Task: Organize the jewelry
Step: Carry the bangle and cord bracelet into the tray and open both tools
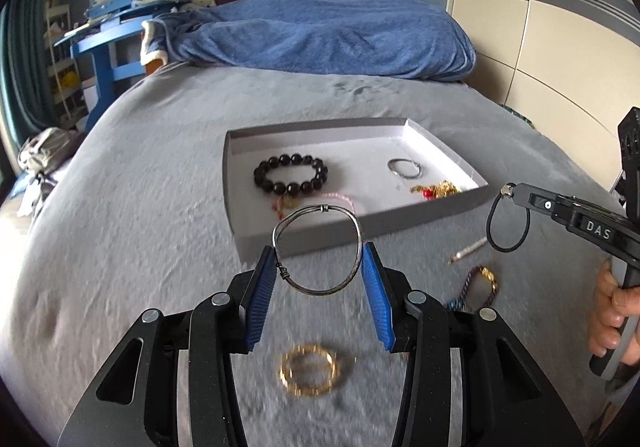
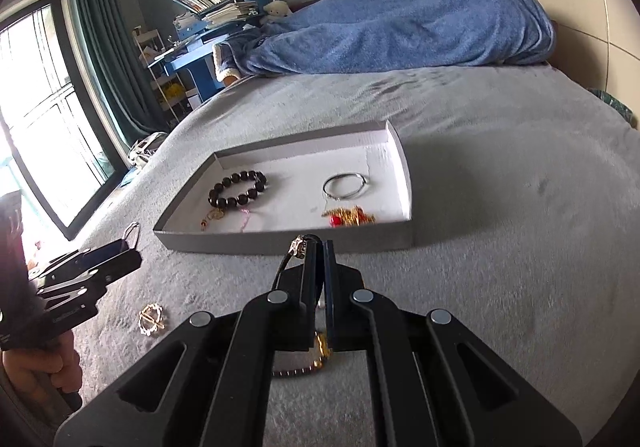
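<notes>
White letters "DAS" stand on the right hand-held gripper (image 1: pixel 507 191) in the left wrist view.

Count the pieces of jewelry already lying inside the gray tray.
4: a black bead bracelet at the left, a silver ring bangle at the right, a pink cord piece by the near wall, a gold and red piece near the right corner of the tray. More may be hidden.
</notes>
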The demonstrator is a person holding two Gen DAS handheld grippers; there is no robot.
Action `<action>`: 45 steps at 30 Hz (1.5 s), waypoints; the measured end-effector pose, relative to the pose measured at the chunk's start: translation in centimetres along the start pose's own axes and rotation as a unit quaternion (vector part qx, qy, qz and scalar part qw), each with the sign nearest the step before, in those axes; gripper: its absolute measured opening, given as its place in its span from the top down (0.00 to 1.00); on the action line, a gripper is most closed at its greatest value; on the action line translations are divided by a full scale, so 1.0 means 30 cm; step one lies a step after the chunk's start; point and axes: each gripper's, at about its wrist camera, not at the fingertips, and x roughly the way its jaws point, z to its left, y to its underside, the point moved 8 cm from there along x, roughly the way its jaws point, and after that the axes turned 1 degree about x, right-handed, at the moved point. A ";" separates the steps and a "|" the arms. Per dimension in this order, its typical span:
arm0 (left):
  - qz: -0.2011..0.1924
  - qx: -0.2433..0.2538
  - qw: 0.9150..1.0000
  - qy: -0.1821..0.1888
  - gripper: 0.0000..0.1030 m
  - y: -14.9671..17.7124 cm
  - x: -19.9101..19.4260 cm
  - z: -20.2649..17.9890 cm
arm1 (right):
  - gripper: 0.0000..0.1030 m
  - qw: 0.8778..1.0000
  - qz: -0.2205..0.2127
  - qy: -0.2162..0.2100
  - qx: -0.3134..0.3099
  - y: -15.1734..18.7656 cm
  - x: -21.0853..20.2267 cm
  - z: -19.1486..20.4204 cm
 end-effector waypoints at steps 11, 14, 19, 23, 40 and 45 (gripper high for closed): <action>-0.005 0.002 1.000 0.004 0.56 -0.131 0.117 0.032 | 0.97 1.000 -0.015 -0.006 -0.022 -0.118 0.060 0.020; -0.001 -0.002 1.000 0.004 0.56 -0.144 0.146 0.044 | 0.97 0.999 -0.018 -0.007 -0.032 -0.150 0.087 0.030; 0.012 -0.007 1.000 0.004 0.56 -0.153 0.199 0.058 | 0.97 0.999 -0.018 -0.011 -0.035 -0.187 0.136 0.037; 0.017 -0.005 1.000 0.006 0.56 -0.159 0.227 0.056 | 0.97 0.999 -0.014 -0.015 -0.041 -0.201 0.188 0.056; 0.069 -0.009 0.998 0.001 0.56 -0.093 0.364 0.074 | 0.97 0.996 0.035 -0.019 -0.077 -0.126 0.359 0.119; 0.075 -0.007 0.997 0.007 0.56 -0.086 0.364 0.069 | 0.97 0.994 0.058 -0.019 -0.090 -0.077 0.392 0.134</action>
